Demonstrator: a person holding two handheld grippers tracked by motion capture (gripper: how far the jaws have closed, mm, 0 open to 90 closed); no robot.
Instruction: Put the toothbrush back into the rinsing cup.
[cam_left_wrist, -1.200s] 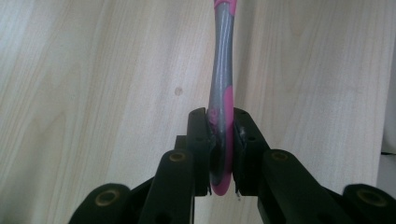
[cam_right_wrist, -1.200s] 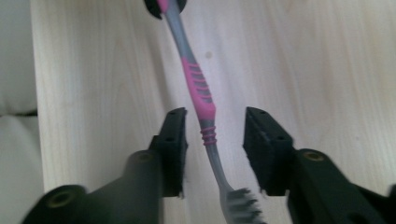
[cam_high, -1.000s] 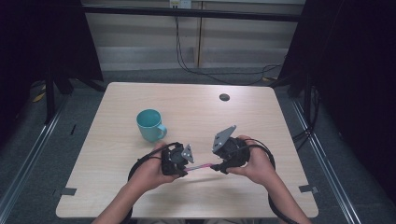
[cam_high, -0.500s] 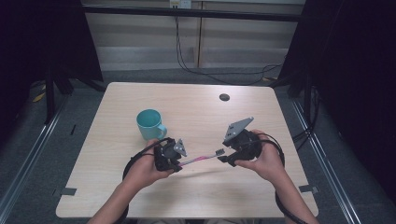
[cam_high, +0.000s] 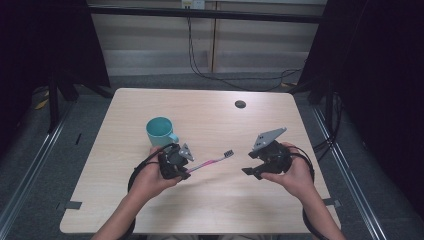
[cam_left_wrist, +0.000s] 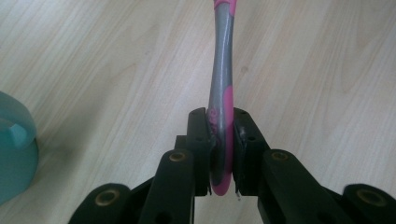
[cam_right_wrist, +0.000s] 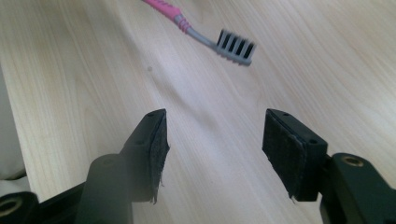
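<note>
Near the front edge of the table, left of its middle, the left gripper pinches the toothbrush by its pink-and-grey handle, jaws pressed tight on it; the brush is above the wood, its bristle head pointing toward the right edge. Just behind that gripper, toward the back-left corner, stands a teal mug. Right of the middle, well apart from the bristles, the right gripper has its jaws spread with nothing between them; they have just been opening. In the right gripper view the brush head is beyond the pads
</note>
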